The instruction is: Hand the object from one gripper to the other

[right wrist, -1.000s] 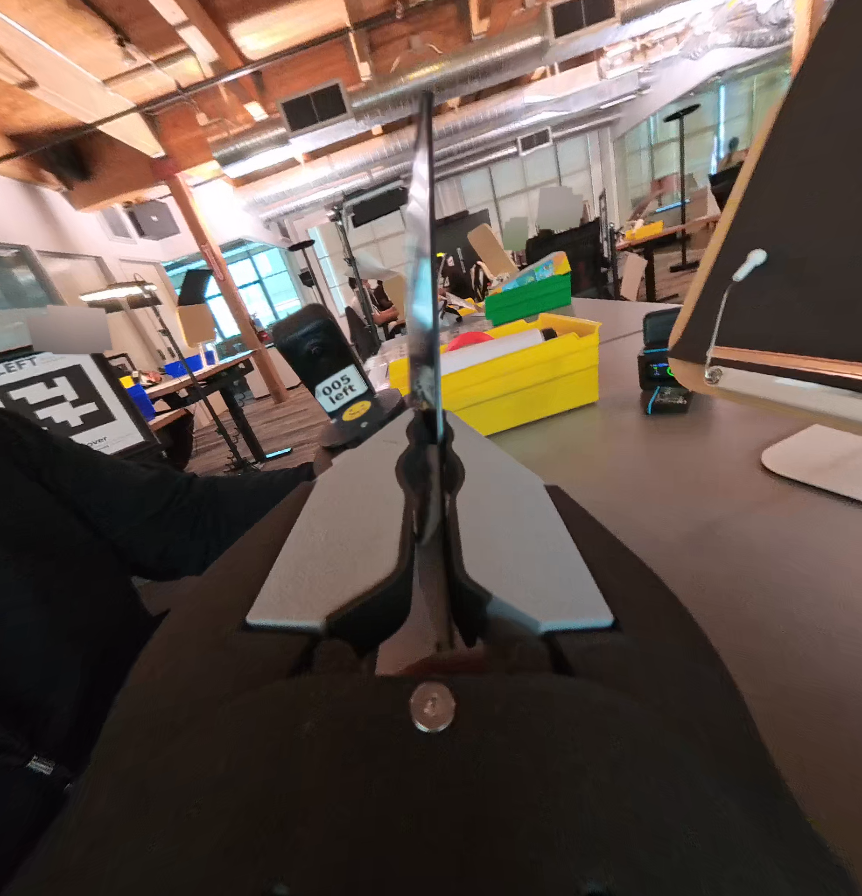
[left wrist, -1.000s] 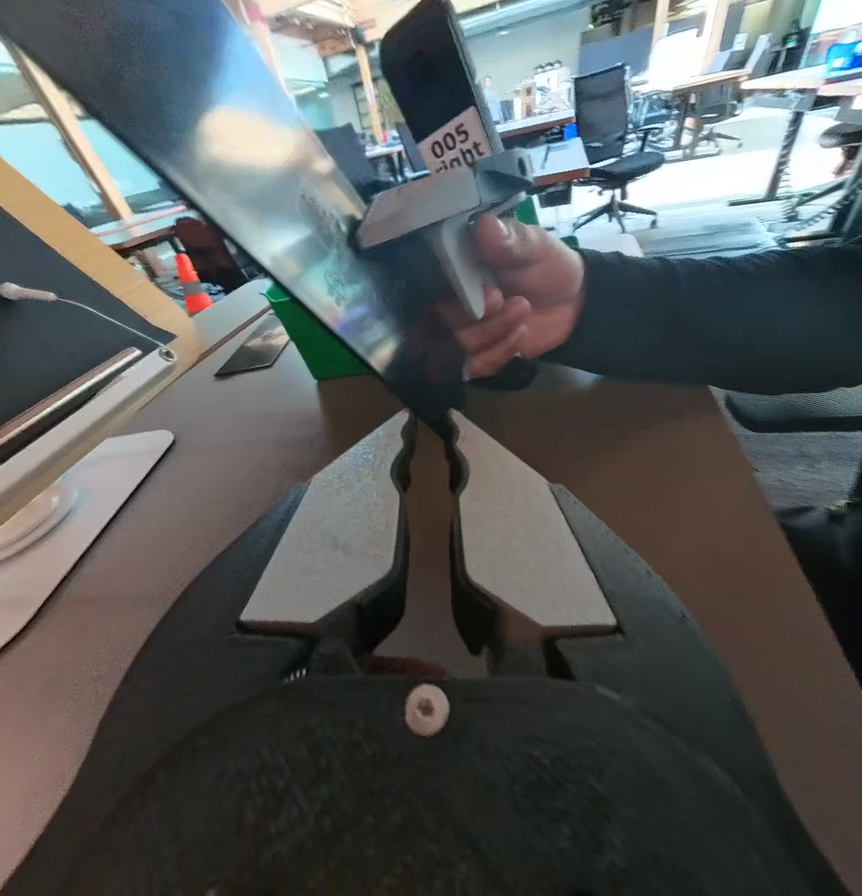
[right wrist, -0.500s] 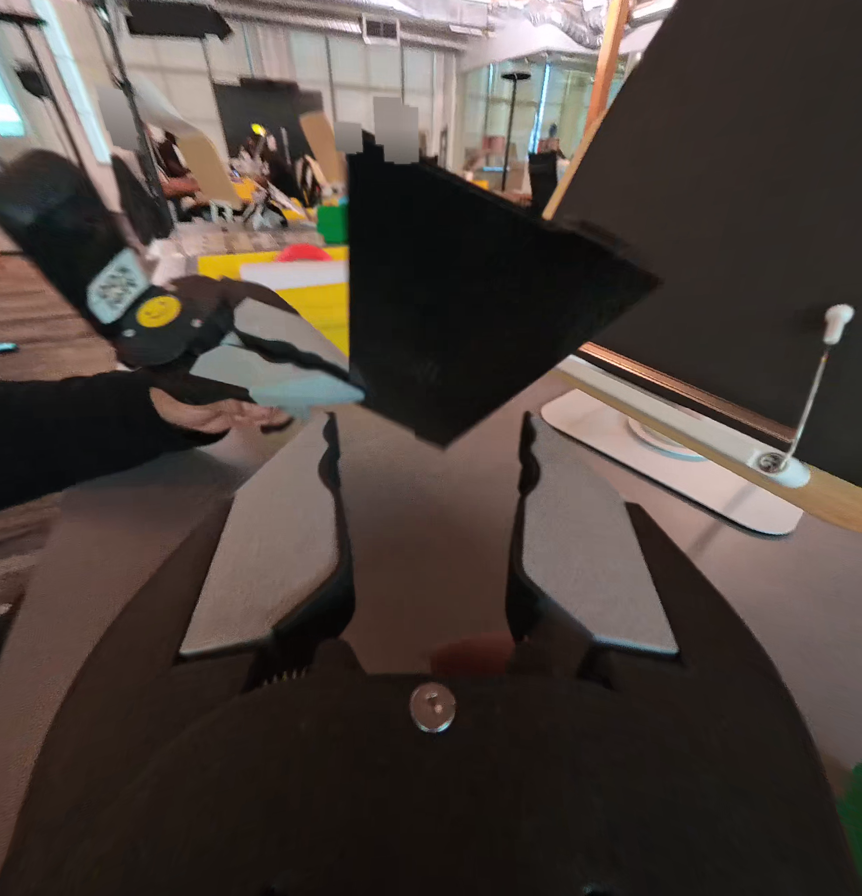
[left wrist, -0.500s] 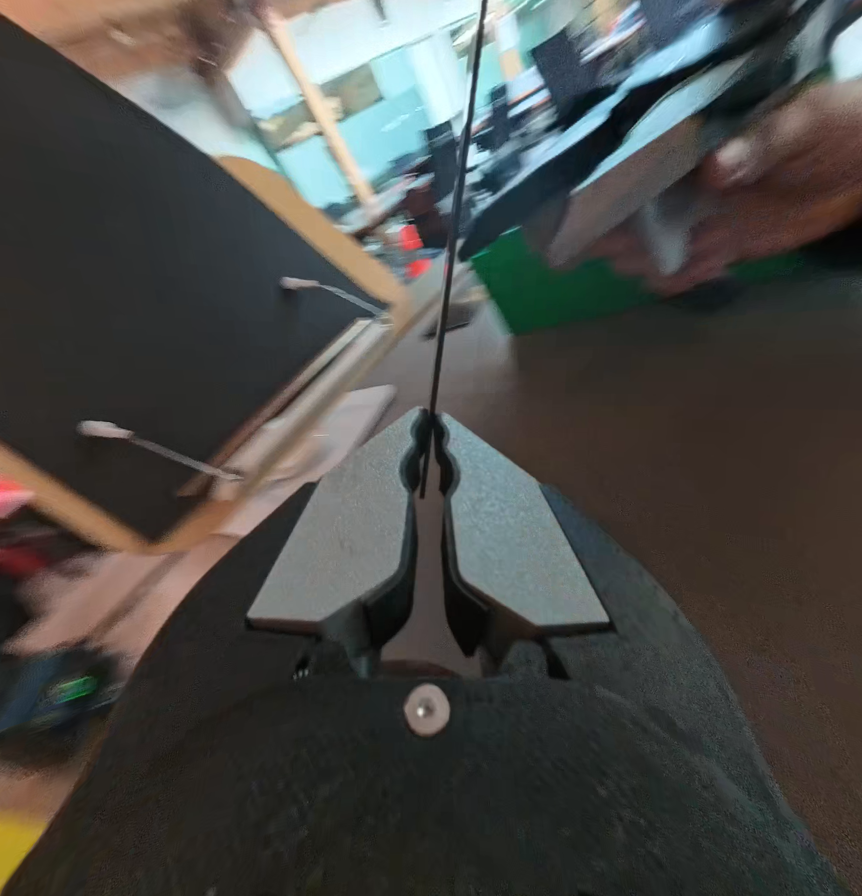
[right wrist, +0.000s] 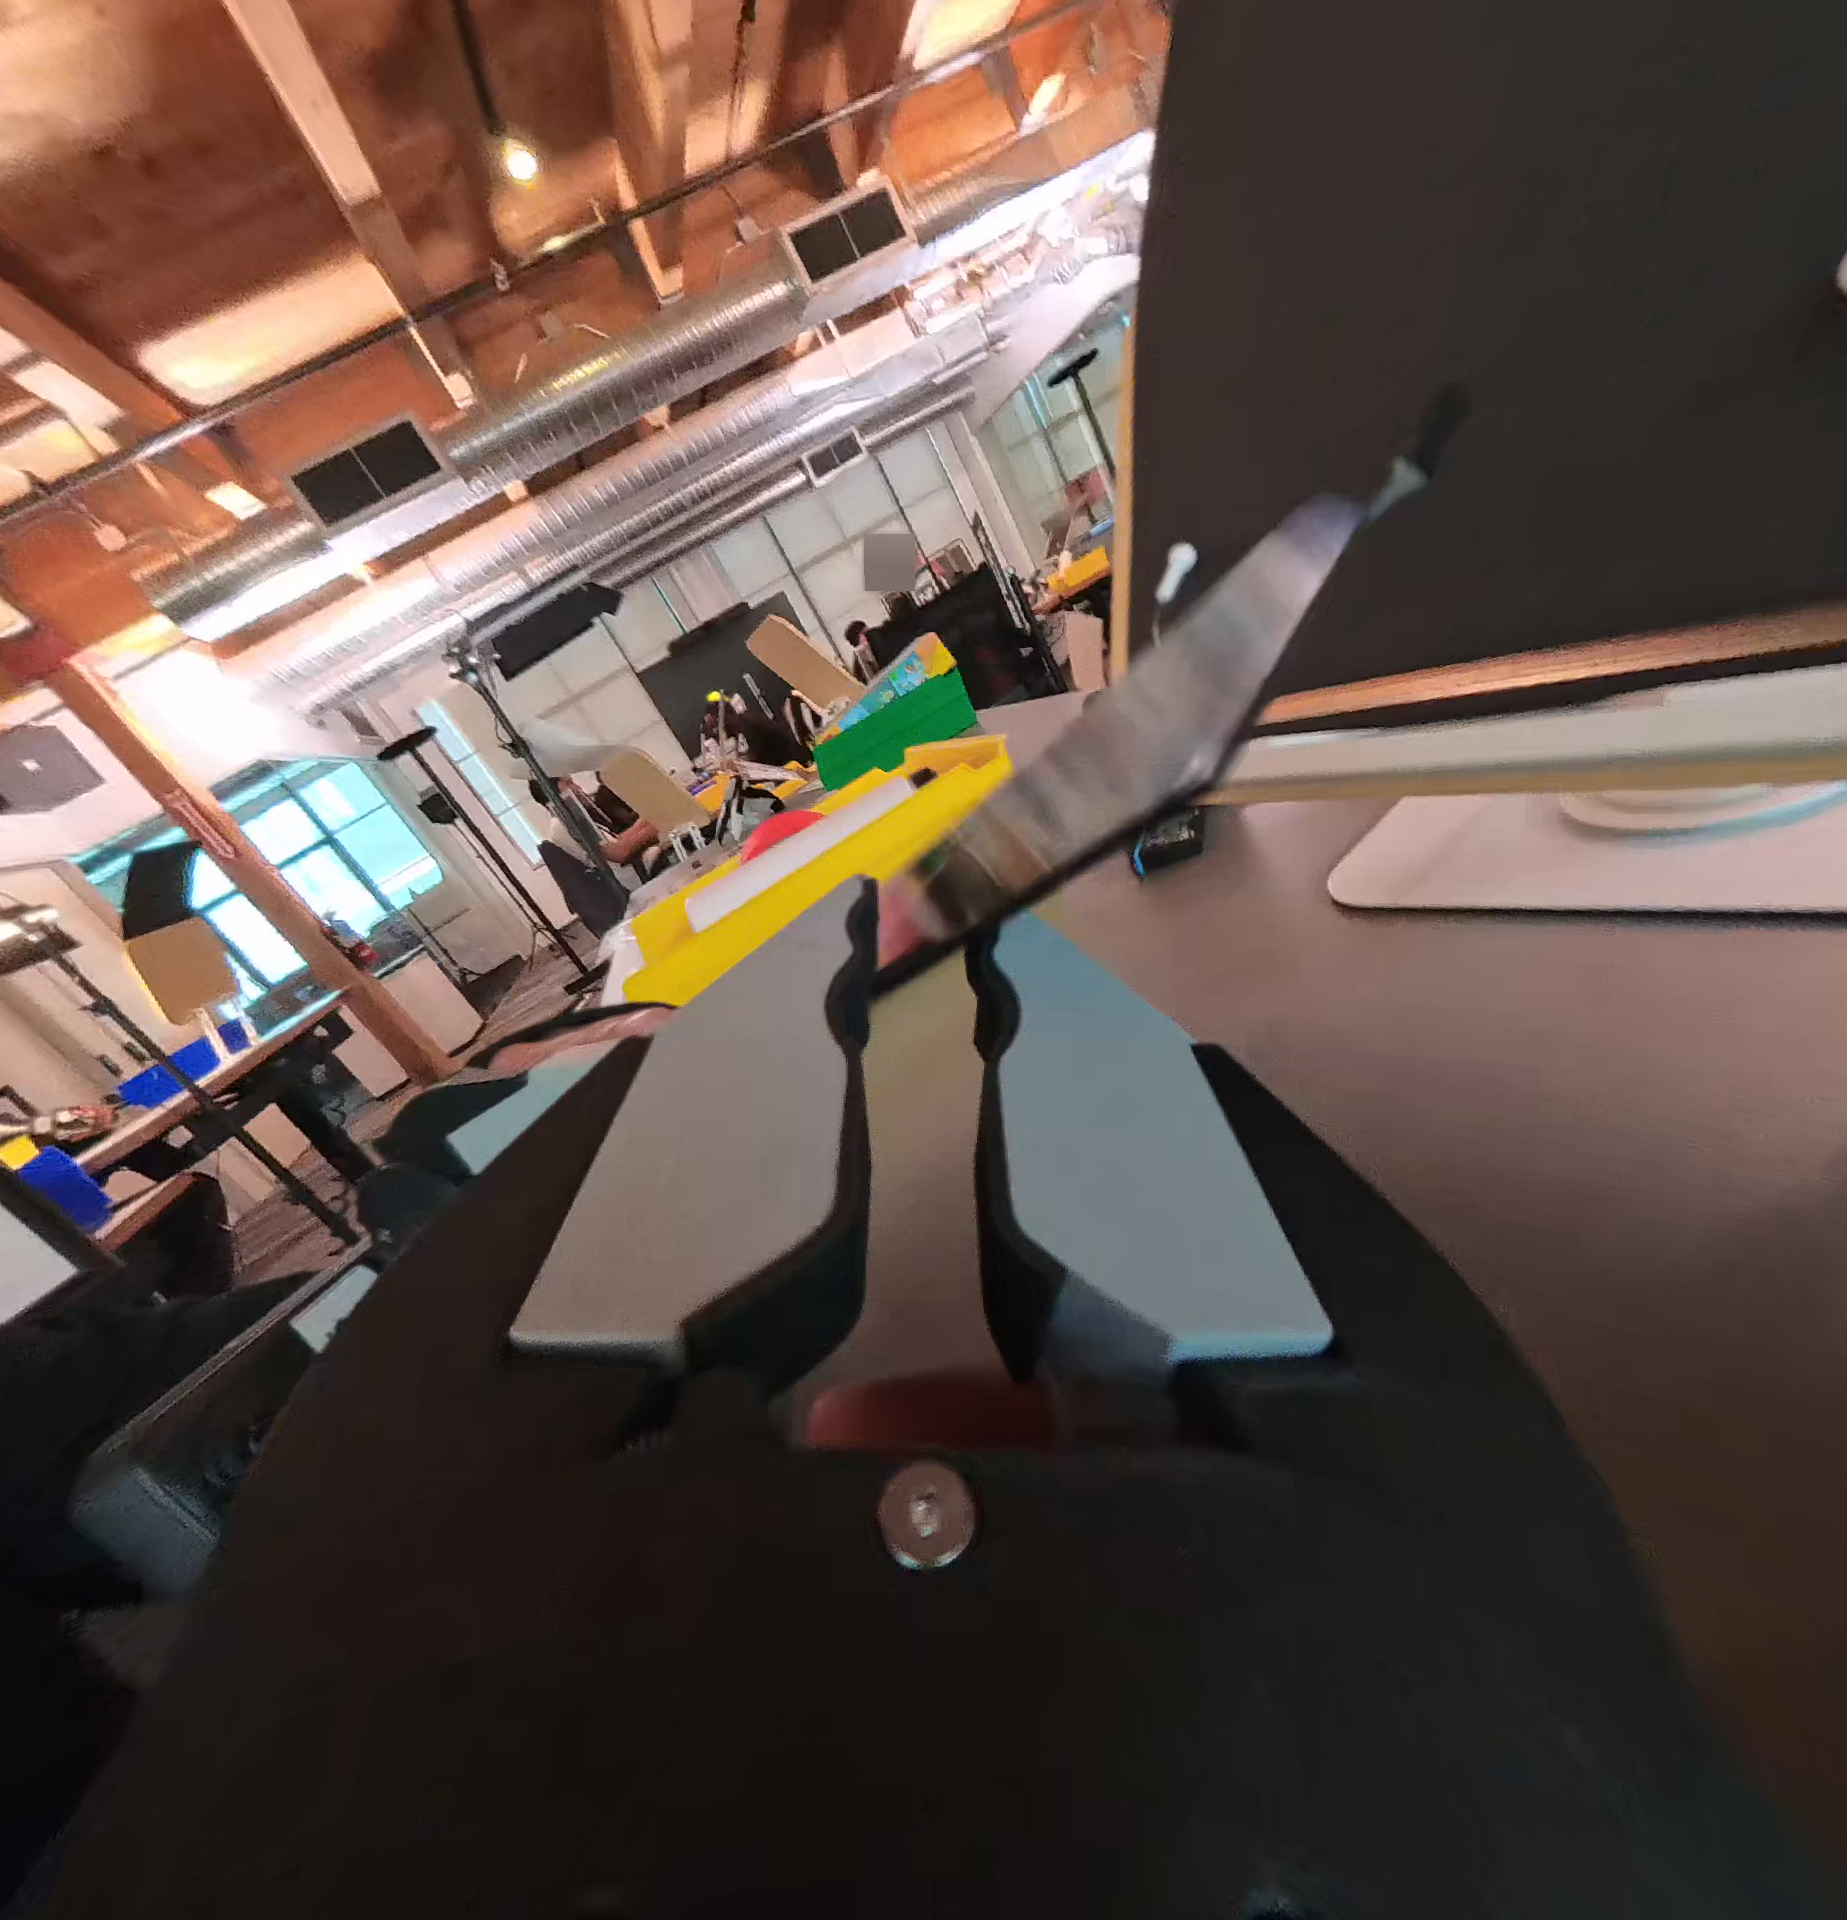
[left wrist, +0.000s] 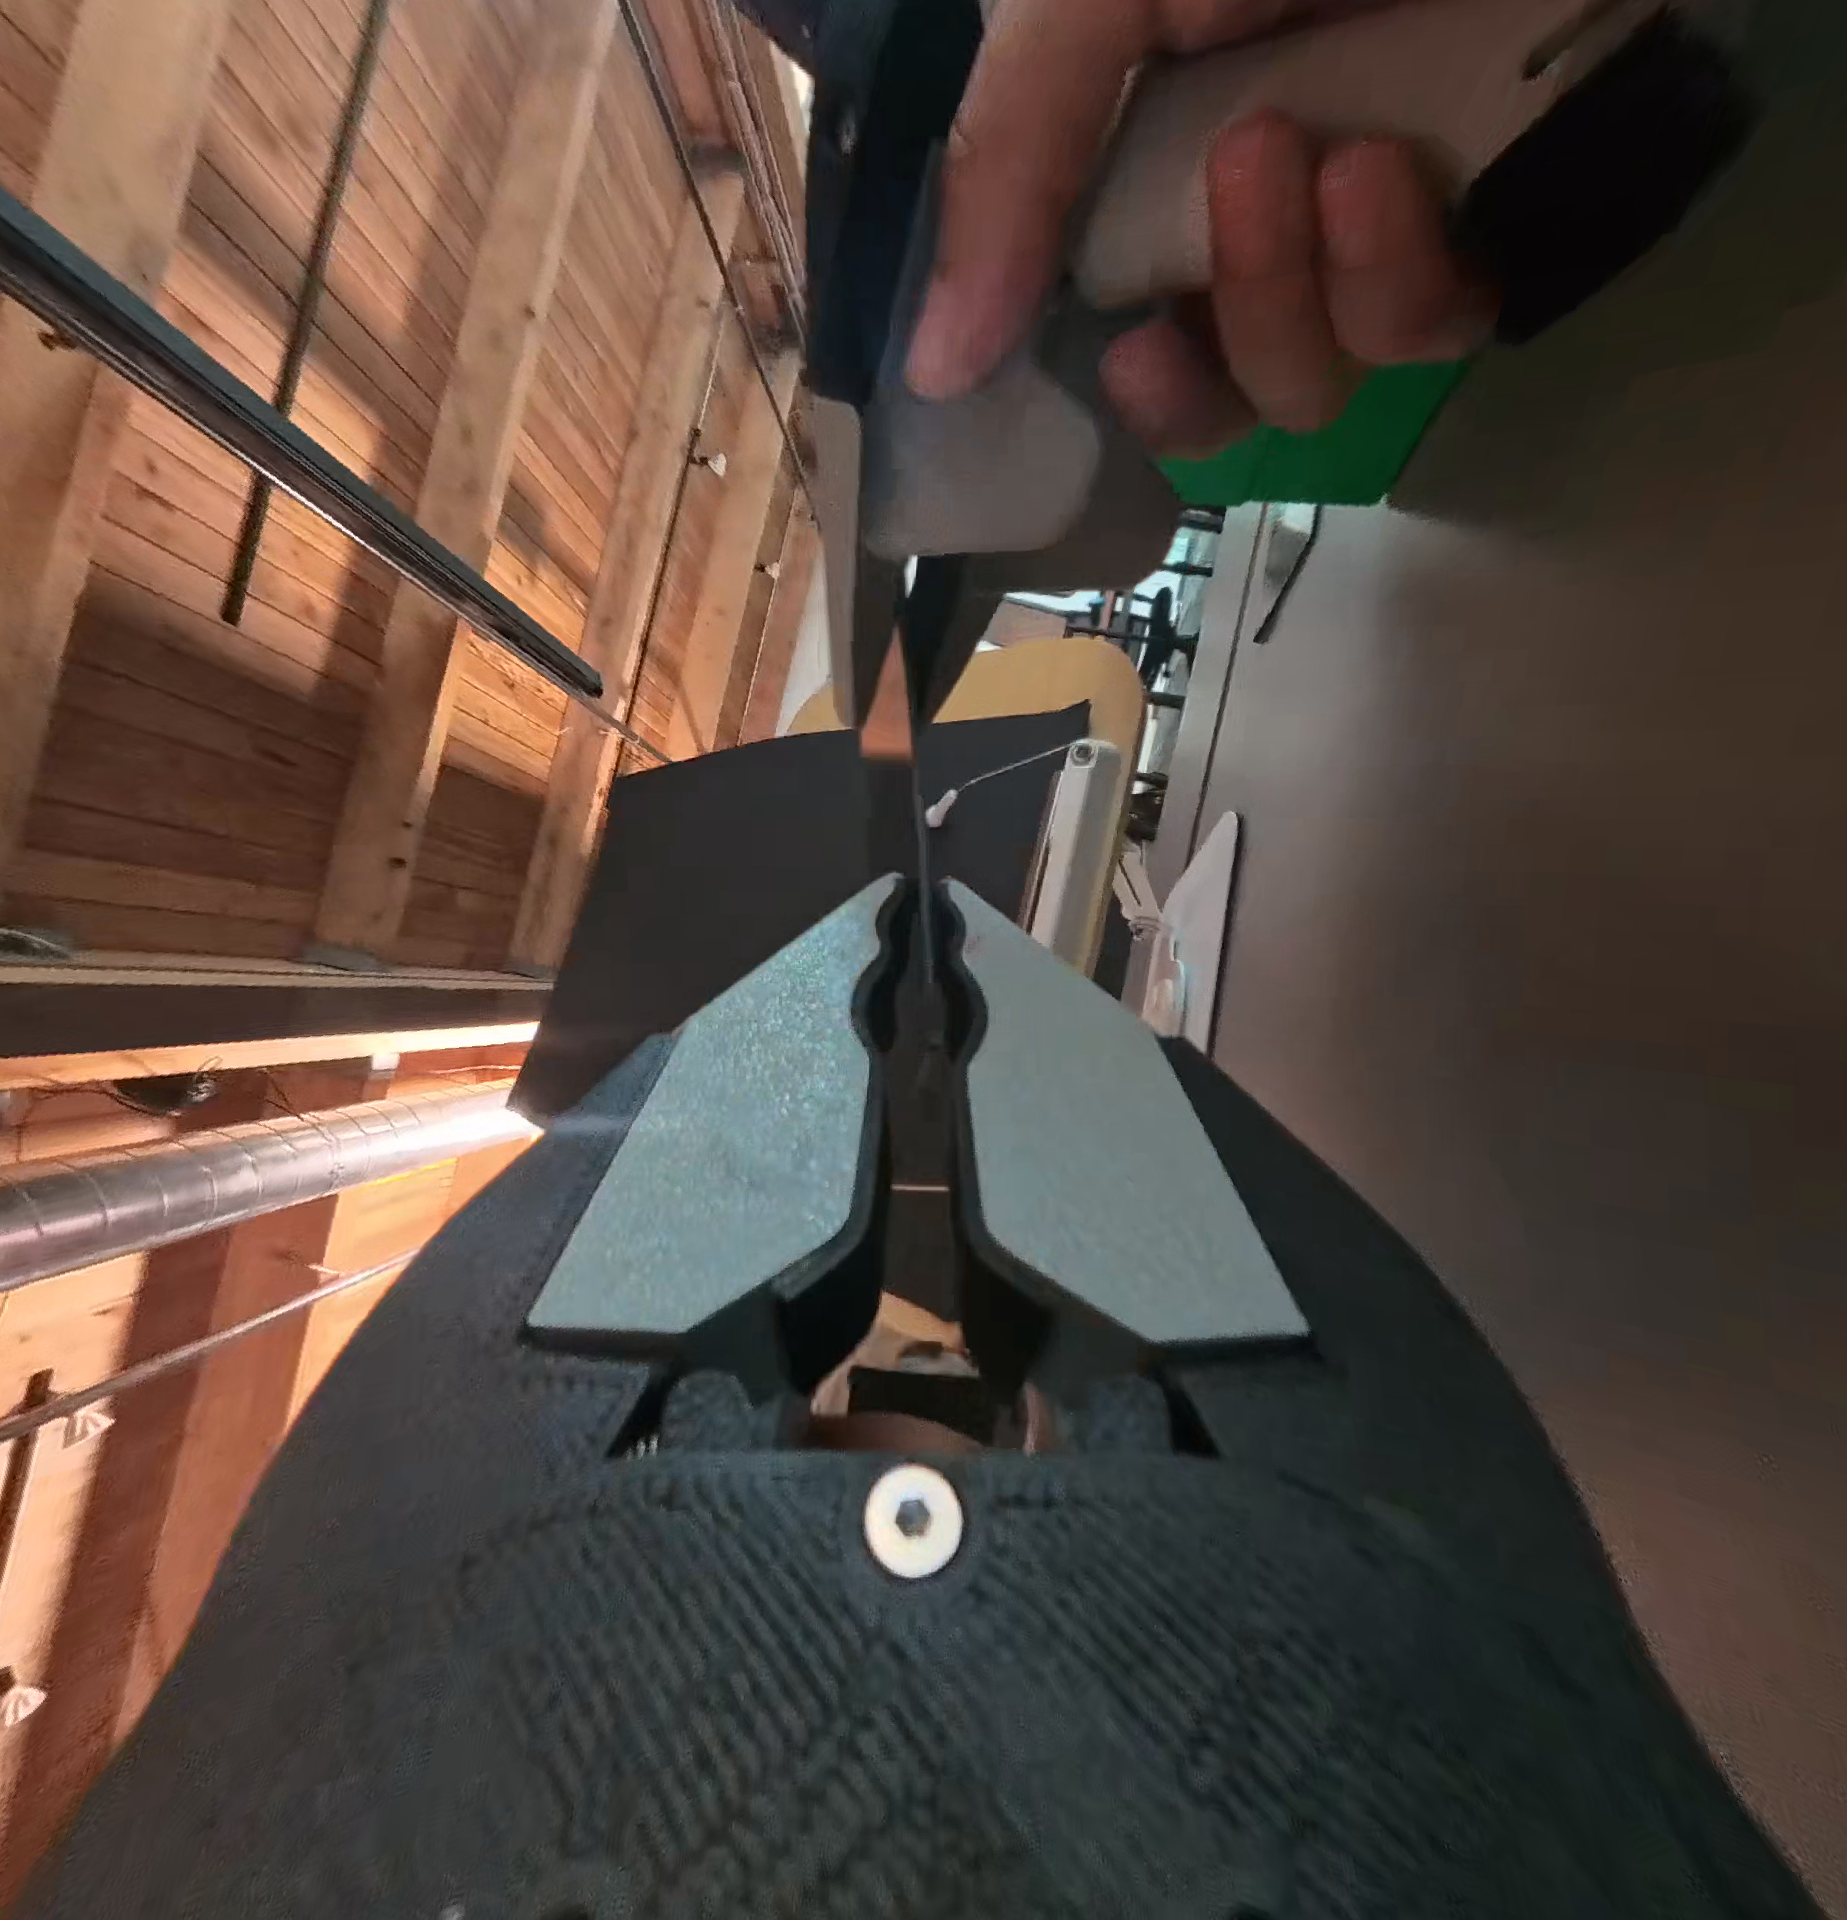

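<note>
Thin sheet [left wrist: 921,831] edge-on, left gripper [left wrist: 924,914] pinching

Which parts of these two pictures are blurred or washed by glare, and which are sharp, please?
Left wrist view: the left hand-held gripper and thin dark sheet edge are sharp; the hand above is soft; a bright streak flares left of the fingers. Right wrist view: motion blur throughout; the sheet reflects a bright sheen; the right hand-held gripper is soft; the ceiling smears.
</note>
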A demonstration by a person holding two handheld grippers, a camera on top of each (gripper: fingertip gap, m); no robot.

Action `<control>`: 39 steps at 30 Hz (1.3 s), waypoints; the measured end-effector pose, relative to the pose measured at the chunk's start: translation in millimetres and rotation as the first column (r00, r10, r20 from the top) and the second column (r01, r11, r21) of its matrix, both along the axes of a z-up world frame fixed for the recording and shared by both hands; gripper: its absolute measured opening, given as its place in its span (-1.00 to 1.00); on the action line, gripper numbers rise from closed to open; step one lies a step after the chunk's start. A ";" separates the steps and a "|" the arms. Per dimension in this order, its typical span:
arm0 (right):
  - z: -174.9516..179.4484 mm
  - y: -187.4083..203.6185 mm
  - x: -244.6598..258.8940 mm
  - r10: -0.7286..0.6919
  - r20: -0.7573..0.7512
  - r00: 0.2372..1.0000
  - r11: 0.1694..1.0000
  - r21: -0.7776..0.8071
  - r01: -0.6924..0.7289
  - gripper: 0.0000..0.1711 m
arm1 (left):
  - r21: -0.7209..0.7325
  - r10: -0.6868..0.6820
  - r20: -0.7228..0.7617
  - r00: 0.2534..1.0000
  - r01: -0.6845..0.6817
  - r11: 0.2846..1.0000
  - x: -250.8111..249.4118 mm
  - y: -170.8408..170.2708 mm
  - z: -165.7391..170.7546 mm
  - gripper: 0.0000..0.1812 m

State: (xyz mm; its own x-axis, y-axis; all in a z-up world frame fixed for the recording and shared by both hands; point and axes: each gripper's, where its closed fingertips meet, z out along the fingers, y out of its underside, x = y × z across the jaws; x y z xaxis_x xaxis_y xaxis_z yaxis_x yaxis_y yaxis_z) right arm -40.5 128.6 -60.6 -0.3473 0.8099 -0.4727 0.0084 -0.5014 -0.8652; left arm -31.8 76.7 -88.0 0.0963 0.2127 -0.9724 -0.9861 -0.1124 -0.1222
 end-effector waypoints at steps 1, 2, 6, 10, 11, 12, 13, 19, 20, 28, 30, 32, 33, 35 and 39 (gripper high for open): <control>-2.4 2.3 0.3 -0.005 0.013 1.000 1.000 -0.004 0.005 -0.93 | -0.019 -0.009 0.019 1.000 0.009 1.000 0.6 1.8 -3.7 -0.98; -2.0 3.3 1.2 -0.013 0.013 1.000 1.000 0.005 0.013 -0.95 | -0.054 -0.024 0.074 0.997 0.028 0.998 0.2 4.7 -10.5 -0.95; 14.9 19.0 14.1 -0.237 -0.052 0.970 0.937 0.252 0.243 -1.00 | -0.070 -0.152 0.432 0.889 0.201 0.977 3.2 2.9 -15.5 -0.81; 60.6 30.7 58.4 -0.463 -0.185 0.867 0.706 0.514 0.487 -1.00 | -0.030 -0.156 0.675 0.721 0.238 0.971 -23.5 1.1 -12.0 -0.76; 75.0 35.1 73.3 -0.508 -0.216 0.834 0.615 0.587 0.526 -1.00 | -0.035 -0.123 0.689 0.714 0.202 0.979 -35.0 1.8 -12.6 -0.76; 89.6 43.9 89.6 -0.565 -0.246 0.788 0.501 0.656 0.564 -1.00 | -0.046 -0.090 0.697 0.711 0.170 0.984 -44.3 2.3 -14.8 -0.78; 103.9 56.3 107.3 -0.626 -0.281 0.728 0.367 0.717 0.592 -1.00 | -0.066 -0.066 0.701 0.710 0.156 0.985 -49.6 2.6 -18.5 -0.78; 64.3 171.6 187.5 -0.944 0.027 0.330 0.066 0.992 0.108 -1.00 | -0.152 0.014 0.681 0.732 0.122 0.981 -51.2 7.5 -34.5 -0.85; 36.7 181.3 195.0 -0.950 0.171 0.263 0.179 0.984 0.006 -1.00 | -0.170 0.025 0.678 0.734 0.123 0.978 -49.9 8.8 -37.9 -0.86; -50.5 213.8 189.9 -0.909 0.401 0.113 0.392 0.915 -0.096 -0.60 | -0.212 0.095 0.728 0.679 0.091 0.973 -63.4 7.8 -50.5 -0.70; -34.5 187.6 164.8 -0.882 0.405 0.242 0.417 0.909 -0.005 -0.28 | -0.208 0.120 0.770 0.626 0.068 0.976 -71.2 8.9 -50.5 -0.46; -21.4 138.8 129.6 -0.775 0.454 0.441 0.525 0.850 0.047 -0.23 | -0.224 0.174 0.822 0.542 0.028 0.974 -80.9 8.7 -52.4 -0.22; -15.0 108.9 111.1 -0.689 0.475 0.548 0.593 0.804 0.049 -0.15 | -0.241 0.199 0.854 0.480 0.027 0.970 -82.2 6.9 -54.1 -0.15; -7.2 59.2 83.9 -0.537 0.488 0.688 0.675 0.738 0.003 0.01 | -0.279 0.239 0.902 0.359 0.064 0.958 -77.1 -4.7 -50.4 -0.26; -18.7 -8.5 41.5 -0.289 0.492 0.821 0.763 0.637 -0.113 0.17 | -0.289 0.260 0.940 0.219 0.109 0.951 -90.6 -54.4 -4.3 -0.23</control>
